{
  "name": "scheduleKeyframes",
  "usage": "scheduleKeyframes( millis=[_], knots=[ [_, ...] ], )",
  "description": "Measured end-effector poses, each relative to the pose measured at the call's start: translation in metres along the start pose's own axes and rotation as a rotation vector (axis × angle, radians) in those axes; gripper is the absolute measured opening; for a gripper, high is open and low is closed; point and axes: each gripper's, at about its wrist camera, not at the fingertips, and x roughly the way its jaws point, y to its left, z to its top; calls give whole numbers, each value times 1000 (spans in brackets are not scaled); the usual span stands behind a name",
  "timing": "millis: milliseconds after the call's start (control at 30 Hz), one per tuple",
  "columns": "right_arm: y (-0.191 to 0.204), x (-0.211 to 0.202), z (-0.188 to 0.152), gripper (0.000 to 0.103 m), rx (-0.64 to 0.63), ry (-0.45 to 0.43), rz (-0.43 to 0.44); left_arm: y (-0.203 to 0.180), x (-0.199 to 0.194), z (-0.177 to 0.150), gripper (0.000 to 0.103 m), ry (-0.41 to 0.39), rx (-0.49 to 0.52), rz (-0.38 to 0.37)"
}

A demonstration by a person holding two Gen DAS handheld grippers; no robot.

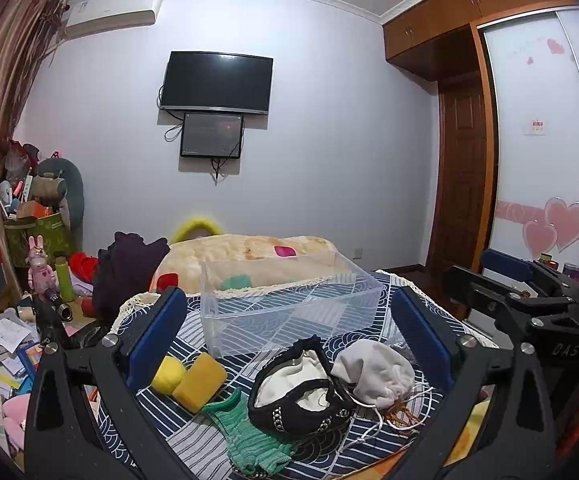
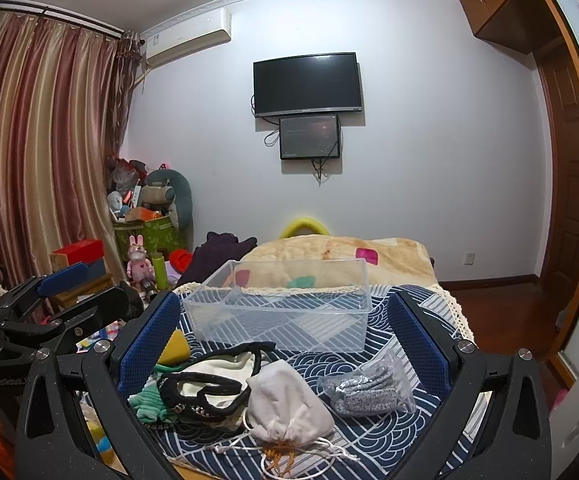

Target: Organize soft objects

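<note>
Left wrist view, near to far: left hand-held gripper (image 1: 289, 344) has its blue pads spread wide w/ nothing between them, hovering over the patterned cloth (image 1: 193, 436) on the table. Closest to the lens lies a green knit piece (image 1: 249, 436), touching a black-trimmed cream pouch (image 1: 301, 392). Just right of that pouch sits a white drawstring bag (image 1: 377, 372), cords trailing toward the near edge. On the left, a yellow sponge (image 1: 199, 380) rests against a yellow ball (image 1: 168, 374), both beside the left pad. Behind all these stands a clear plastic bin (image 1: 289, 304), upright, nothing inside.

Right wrist view: right hand-held gripper (image 2: 285, 344) is also spread apart, pinching nothing, above the same cloth. Near its middle is the white drawstring bag, w/ a grey speckled item in a clear plastic bag (image 2: 365, 388) just to the right, apart from the bin. The pouch & green knit piece lie left of the drawstring bag.

Farther back: a beige blanket (image 2: 341, 256) on the bed beyond the bin, then a dark TV (image 2: 307, 84) on the far wall w/ a smaller screen (image 2: 309, 136) under it. Curtains (image 2: 41, 140) hang at left.
</note>
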Motion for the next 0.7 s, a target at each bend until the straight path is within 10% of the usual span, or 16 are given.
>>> scheduleKeyframes(
  millis=[700],
  knots=[
    [-5, 5, -2, 103, 24, 15, 15, 3, 4, -4, 103, 29, -15, -26]
  ],
)
